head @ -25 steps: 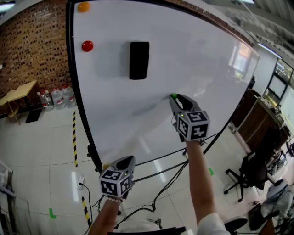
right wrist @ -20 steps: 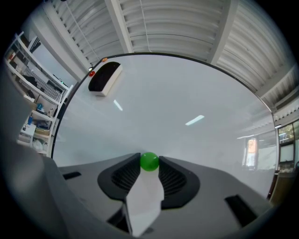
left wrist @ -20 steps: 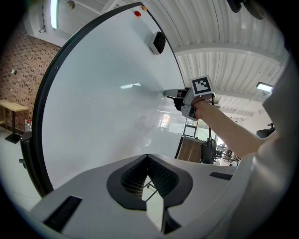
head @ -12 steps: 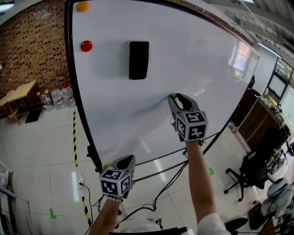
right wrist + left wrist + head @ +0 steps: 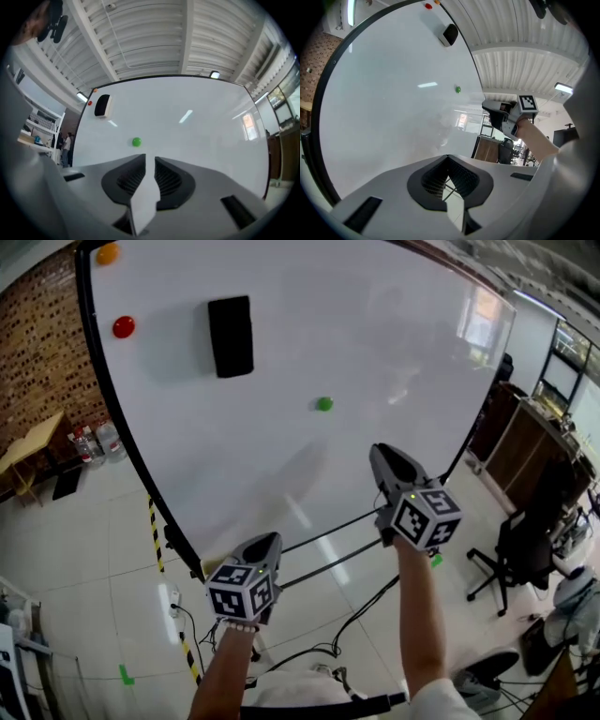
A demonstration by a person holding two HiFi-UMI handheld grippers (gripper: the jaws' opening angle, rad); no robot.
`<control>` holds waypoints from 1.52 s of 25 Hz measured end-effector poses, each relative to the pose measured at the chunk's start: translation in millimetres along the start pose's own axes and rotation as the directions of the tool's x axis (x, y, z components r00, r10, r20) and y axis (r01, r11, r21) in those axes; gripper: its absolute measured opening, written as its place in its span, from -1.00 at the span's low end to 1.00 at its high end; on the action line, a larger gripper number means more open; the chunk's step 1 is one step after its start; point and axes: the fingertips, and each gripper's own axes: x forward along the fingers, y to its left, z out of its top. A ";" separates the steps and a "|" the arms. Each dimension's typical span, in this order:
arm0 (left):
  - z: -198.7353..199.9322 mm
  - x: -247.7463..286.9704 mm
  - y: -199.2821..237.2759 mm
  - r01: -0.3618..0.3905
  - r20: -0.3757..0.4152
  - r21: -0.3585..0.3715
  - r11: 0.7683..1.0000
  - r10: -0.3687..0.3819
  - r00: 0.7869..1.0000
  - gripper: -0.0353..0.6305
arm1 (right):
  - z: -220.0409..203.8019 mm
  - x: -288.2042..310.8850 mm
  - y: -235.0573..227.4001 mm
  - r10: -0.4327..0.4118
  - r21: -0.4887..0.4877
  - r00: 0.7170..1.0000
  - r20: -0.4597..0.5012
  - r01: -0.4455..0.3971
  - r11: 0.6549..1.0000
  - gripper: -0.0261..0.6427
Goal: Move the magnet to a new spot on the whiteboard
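Note:
A small green magnet sticks to the whiteboard near its middle, with nothing touching it. My right gripper hangs back from the board, below and to the right of the magnet. Its jaws are closing with nothing between them, and a narrow gap still shows in the right gripper view, where the green magnet sits just above the tips. My left gripper is held low, below the board's bottom edge, its tips together and empty. The left gripper view also shows the magnet and the right gripper.
A black eraser, a red magnet and an orange magnet sit at the board's upper left. Stand bars and cables lie beneath the board. An office chair stands at the right, a wooden table at the left.
My right gripper has let go of the green magnet and pulled back and down from the board. The magnet stays on the board. The left gripper has hardly moved.

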 end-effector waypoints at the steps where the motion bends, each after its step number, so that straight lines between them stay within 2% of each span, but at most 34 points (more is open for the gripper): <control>1: -1.1 4.6 -5.2 0.005 -0.001 0.002 1.000 -0.005 1.000 -0.92 | -13.0 -11.6 -7.6 -0.017 0.026 1.000 -0.008 0.017 1.000 -0.82; 2: -3.1 8.5 -10.4 0.009 -0.003 0.003 1.000 -0.009 1.000 -0.92 | -28.3 -23.3 -14.2 -0.031 0.055 0.999 -0.022 0.032 0.998 -0.91; 6: -16.0 20.6 -33.7 0.009 -0.017 0.006 1.000 -0.008 1.000 -0.92 | -97.3 -73.5 -30.9 -0.056 0.193 0.993 -0.104 0.075 0.978 -0.92; 12: -51.0 46.9 -78.3 -0.016 -0.083 0.019 1.000 0.017 0.996 -0.92 | -184.9 -142.2 -51.2 -0.057 0.319 0.974 -0.220 0.127 0.939 -0.92; 16: -70.6 70.3 -103.8 -0.033 -0.117 0.007 0.999 0.034 0.993 -0.92 | -206.0 -164.7 -69.5 -0.029 0.405 0.973 -0.228 0.122 0.906 -0.92; 22: -100.7 78.6 -118.5 -0.048 -0.179 0.020 0.999 0.050 0.983 -0.92 | -228.0 -178.4 -68.7 0.023 0.508 0.978 -0.207 0.087 0.857 -0.92; 26: -120.2 72.1 -114.4 -0.051 -0.218 0.017 0.999 0.054 0.974 -0.92 | -248.4 -179.3 -43.8 0.069 0.536 0.972 -0.223 0.064 0.842 -0.92; 30: -131.0 44.8 -109.5 -0.046 -0.218 0.006 0.999 0.046 0.975 -0.92 | -255.1 -185.7 -10.5 0.088 0.529 0.967 -0.237 0.053 0.847 -0.92; 34: -136.5 -8.8 -92.2 -0.043 -0.194 -0.009 0.999 0.041 0.980 -0.92 | -253.7 -191.7 44.3 0.102 0.501 0.963 -0.248 0.037 0.865 -0.92; 38: -141.9 -83.8 -67.6 -0.046 -0.161 -0.023 0.999 0.042 0.986 -0.92 | -247.5 -206.2 126.7 0.124 0.455 0.957 -0.264 0.010 0.890 -0.92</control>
